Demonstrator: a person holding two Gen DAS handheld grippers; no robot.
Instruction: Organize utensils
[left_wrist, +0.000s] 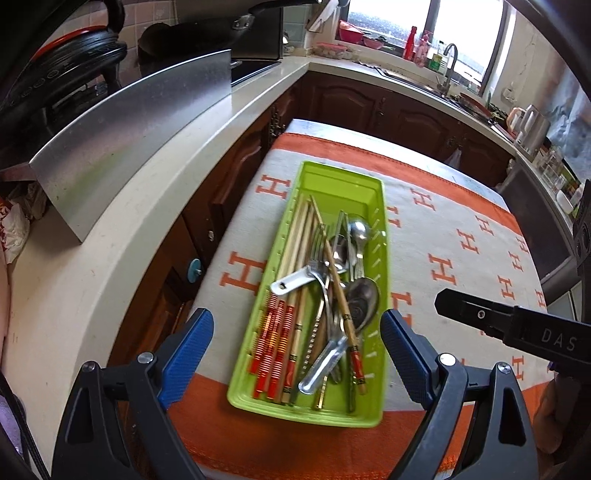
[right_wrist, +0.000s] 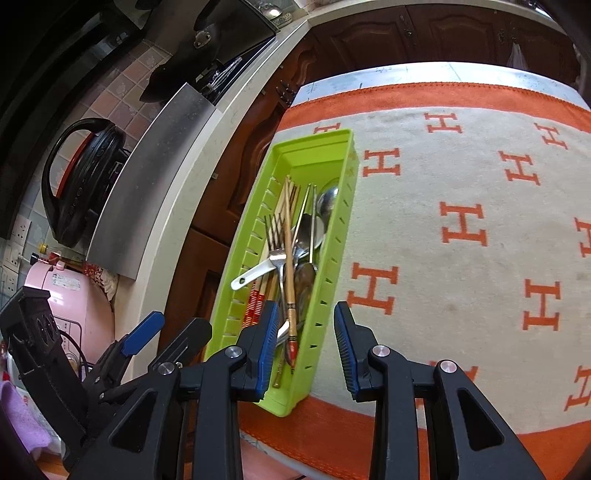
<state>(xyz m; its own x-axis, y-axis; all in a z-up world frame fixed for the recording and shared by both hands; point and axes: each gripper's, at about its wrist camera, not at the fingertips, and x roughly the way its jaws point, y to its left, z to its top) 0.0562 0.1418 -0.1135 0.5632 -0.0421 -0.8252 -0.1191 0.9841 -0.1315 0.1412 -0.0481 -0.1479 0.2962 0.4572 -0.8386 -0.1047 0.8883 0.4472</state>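
Green tray (left_wrist: 364, 192) of jumbled utensils (left_wrist: 325, 280) on tabletop (left_wrist: 461, 229), long axis running near to far; left hand-held gripper (left_wrist: 297, 343) wide open, empty, straddling near end, nearer; right hand-held gripper (right_wrist: 306, 343) part-open, empty

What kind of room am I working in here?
Most likely a home kitchen. A pale countertop runs over dark wooden cabinets, with a sink faucet by the window. The green utensil tray sits on an orange and white cloth over a table.
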